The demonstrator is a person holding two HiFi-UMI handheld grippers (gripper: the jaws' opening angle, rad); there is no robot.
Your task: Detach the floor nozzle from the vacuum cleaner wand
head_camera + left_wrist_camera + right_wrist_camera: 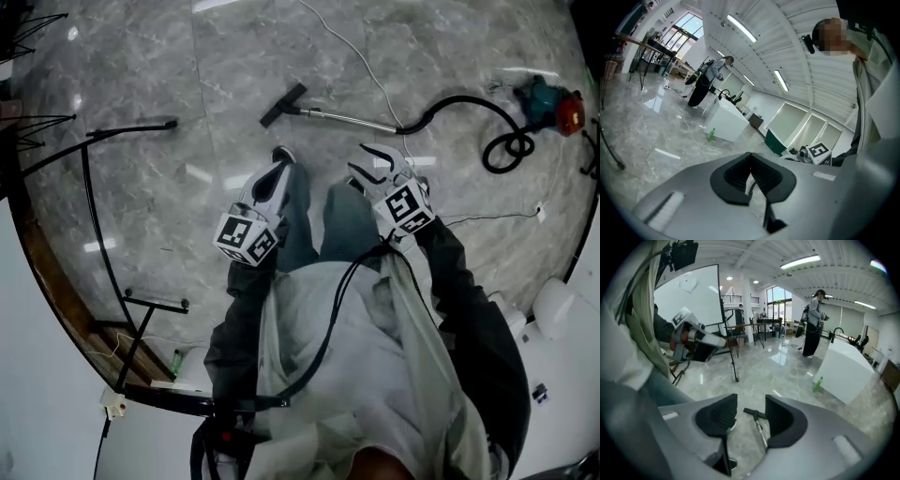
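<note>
The black floor nozzle (pixel 283 104) lies on the grey marble floor, joined to the silver wand (pixel 352 119). A black hose (pixel 469 108) runs from the wand to the teal and red vacuum body (pixel 553 105). Both grippers hang above the person's shoes, short of the wand. My left gripper (pixel 270 178) is shut with nothing in it (pixel 751 161). My right gripper (pixel 380 164) stands open and empty. In the right gripper view the nozzle (pixel 753 413) and wand (pixel 761 434) show on the floor beyond the gap between the right gripper's jaws (pixel 751 409).
A black tripod stand (pixel 103 187) spreads over the floor at the left. A thin white cable (pixel 347 47) runs past the wand. Farther off stand a white counter (pixel 846 371), a green bottle (pixel 818 384) and a person (pixel 813 322).
</note>
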